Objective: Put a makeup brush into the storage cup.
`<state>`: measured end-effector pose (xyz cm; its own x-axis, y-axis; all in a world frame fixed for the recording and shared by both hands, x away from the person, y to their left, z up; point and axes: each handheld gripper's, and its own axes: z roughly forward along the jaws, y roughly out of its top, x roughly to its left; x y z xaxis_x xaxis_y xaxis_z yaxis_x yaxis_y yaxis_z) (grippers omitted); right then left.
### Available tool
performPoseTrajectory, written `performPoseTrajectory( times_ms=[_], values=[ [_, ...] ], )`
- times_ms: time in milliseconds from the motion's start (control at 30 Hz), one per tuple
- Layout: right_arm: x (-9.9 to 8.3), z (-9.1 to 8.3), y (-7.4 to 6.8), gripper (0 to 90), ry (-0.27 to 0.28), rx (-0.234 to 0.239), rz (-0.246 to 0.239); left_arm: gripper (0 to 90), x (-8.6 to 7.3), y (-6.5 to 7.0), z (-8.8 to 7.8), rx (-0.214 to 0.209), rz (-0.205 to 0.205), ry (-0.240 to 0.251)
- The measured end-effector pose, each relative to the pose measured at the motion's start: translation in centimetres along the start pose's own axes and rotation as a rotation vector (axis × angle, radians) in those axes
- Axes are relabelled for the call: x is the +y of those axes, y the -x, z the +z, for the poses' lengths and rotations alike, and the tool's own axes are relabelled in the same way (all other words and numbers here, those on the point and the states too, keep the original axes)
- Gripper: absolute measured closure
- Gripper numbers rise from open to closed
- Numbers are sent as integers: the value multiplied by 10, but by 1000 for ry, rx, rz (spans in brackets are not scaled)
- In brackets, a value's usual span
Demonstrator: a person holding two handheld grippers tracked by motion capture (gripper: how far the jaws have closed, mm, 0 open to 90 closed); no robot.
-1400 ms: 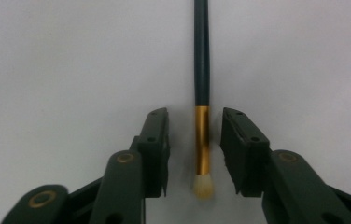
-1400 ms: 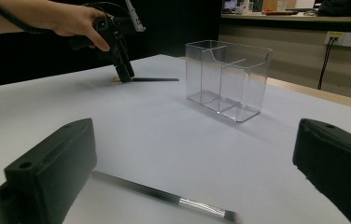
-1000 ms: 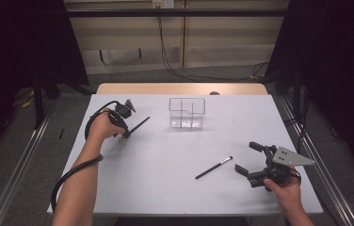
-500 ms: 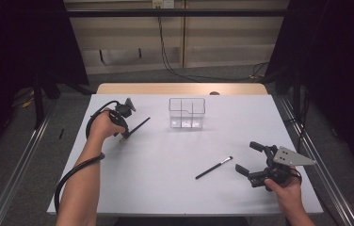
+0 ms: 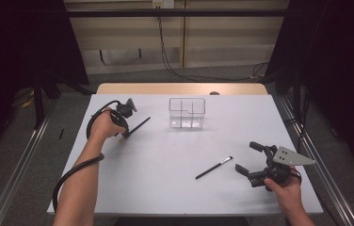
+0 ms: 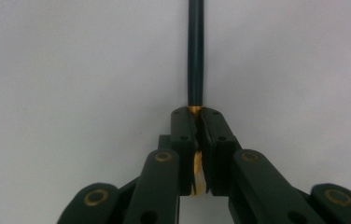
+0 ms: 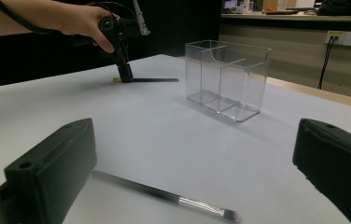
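Where the dark brush [image 5: 136, 127] lies at ten o'clock on the table [image 5: 165, 188], the left gripper [image 5: 124, 133] pinches its gold end. The right gripper [image 5: 249, 157], jaws spread, rests at four o'clock beside a second brush [image 5: 213, 168].

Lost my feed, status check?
Left gripper shut on dark brush, still on table. Right gripper open, second brush beside it. Clear organizer empty, path unobstructed.
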<state>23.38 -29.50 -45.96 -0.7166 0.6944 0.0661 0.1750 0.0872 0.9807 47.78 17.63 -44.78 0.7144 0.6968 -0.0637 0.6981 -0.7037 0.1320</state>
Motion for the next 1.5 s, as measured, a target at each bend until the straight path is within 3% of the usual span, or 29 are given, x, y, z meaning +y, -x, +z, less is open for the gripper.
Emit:
performPoseTrajectory(
  times_ms=[133,367,600,1267,1500],
  values=[
    [0,0,0,0,-1,0,1,845,0,2,-1,-41,-6,-2],
    [-1,1,1,0,0,3,5,844,0,12,-4,-58,50,-10],
    [-1,2,1,0,-2,2,5,844,0,23,-14,-104,92,27],
    [-1,2,1,0,-3,4,5,844,0,63,-24,-146,249,68],
    [-1,2,1,0,-3,5,5,844,2,82,-26,-168,286,93]
  ],
)
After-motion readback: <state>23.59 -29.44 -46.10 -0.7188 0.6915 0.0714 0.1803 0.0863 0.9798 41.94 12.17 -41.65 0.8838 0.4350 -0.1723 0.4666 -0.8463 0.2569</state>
